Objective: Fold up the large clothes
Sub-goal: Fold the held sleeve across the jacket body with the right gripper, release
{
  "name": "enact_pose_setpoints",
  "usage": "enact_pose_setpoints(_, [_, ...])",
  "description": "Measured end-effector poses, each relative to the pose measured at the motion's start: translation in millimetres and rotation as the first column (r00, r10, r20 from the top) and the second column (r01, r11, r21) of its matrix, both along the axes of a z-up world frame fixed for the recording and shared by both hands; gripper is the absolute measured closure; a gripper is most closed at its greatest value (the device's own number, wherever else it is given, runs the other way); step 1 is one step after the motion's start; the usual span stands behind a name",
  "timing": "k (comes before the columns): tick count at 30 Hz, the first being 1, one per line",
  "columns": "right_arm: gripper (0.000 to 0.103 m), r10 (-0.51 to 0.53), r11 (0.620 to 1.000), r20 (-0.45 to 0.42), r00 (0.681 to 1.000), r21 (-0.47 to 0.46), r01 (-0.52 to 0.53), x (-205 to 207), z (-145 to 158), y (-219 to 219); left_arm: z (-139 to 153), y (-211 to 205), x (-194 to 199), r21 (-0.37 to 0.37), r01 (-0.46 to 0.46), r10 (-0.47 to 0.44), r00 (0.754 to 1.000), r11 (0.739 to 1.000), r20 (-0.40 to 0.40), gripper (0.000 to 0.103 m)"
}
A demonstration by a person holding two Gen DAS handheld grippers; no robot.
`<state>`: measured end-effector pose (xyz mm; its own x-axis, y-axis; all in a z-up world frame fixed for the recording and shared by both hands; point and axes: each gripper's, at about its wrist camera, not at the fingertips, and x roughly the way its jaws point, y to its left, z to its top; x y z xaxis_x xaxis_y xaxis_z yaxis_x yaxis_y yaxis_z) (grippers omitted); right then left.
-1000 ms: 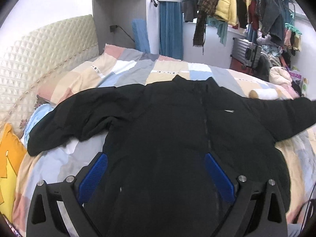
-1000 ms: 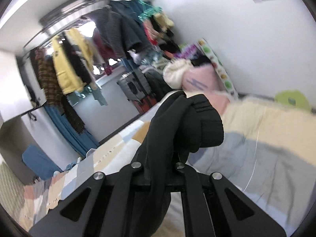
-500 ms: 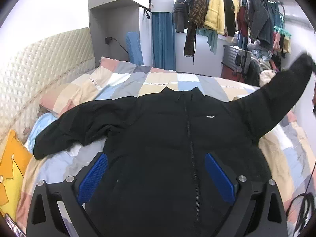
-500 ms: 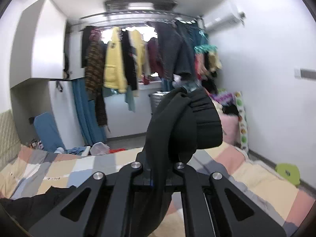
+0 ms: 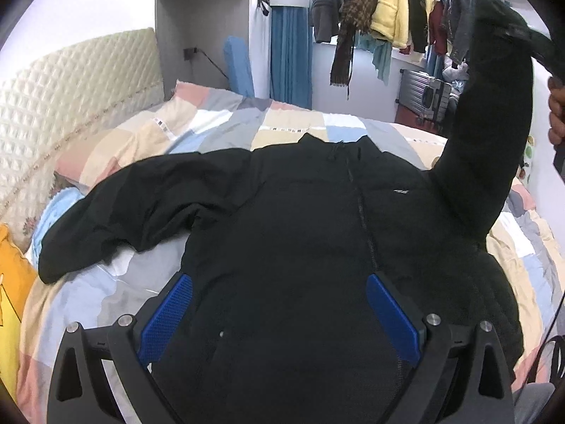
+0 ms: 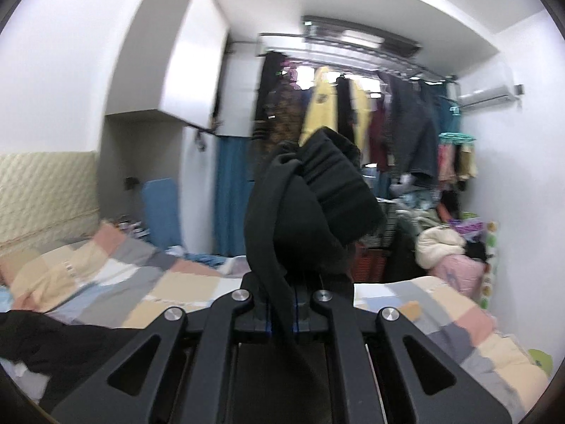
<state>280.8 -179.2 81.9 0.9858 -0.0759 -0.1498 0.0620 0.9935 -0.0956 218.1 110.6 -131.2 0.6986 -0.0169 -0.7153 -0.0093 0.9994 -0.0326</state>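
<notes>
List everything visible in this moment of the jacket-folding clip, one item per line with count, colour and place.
Black padded zip-up jacket: one, black, spread front-up on the bed; its right sleeve lifted in the air.
Patchwork bedcover: one, pastel blocks, under the jacket.
Quilted headboard: one, cream, at the bed's left.
Orange-yellow pillow: one, at the far left edge.
Blue curtain: one, against the back wall.
Hanging clothes: several, yellow, black, plaid and others, on a rail.
Grey suitcase: one, below the rail.
Air conditioner: one, white, high on the wall.
Left gripper: one, black with blue pads, open above the jacket's hem.
Right gripper: one, black, shut on the sleeve's cuff.
</notes>
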Motion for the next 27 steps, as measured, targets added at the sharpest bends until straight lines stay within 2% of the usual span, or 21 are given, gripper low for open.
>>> enact_pose_setpoints(8, [0.096, 0.178, 0.983, -0.105, 0.978, -0.017, -0.181, 18, -76, 108, -35, 37, 19, -0.005, -0.021, 0.02, 0.999, 1.0, -0.046, 0.003])
enact_pose_setpoints(13, [0.096, 0.249, 0.958, -0.196, 0.948, -0.094, -0.271, 24, -134, 172, -51, 69, 26, -0.02, -0.055, 0.054, 0.997, 0.998, -0.063, 0.003])
enact_pose_setpoints(17, [0.096, 0.282, 0.938, -0.294, 0.913, -0.114, -0.326, 31, -182, 204, -59, 94, 27, -0.048, -0.086, 0.083, 0.995, 0.995, -0.058, 0.003])
enact_pose_setpoints(19, [0.096, 0.283, 0.933, -0.352, 0.892, -0.115, -0.341, 34, -206, 213, -63, 104, 28, -0.067, -0.095, 0.09, 0.994, 0.993, -0.064, 0.003])
enact_pose_setpoints(24, [0.091, 0.235, 0.907, -0.536, 0.811, -0.178, -0.381, 39, -286, 245, -74, 112, 34, -0.09, -0.095, 0.088, 0.993, 0.991, -0.077, 0.003])
enact_pose_setpoints(26, [0.089, 0.165, 0.894, -0.588, 0.792, -0.25, -0.372, 39, -305, 255, -77, 110, 35, -0.086, -0.083, 0.076, 0.994, 0.993, -0.081, 0.003])
enact_pose_setpoints(27, [0.087, 0.16, 0.889, -0.585, 0.795, -0.265, -0.374, 38, -307, 255, -78, 109, 36, -0.085, -0.076, 0.069, 0.994, 0.993, -0.081, 0.003])
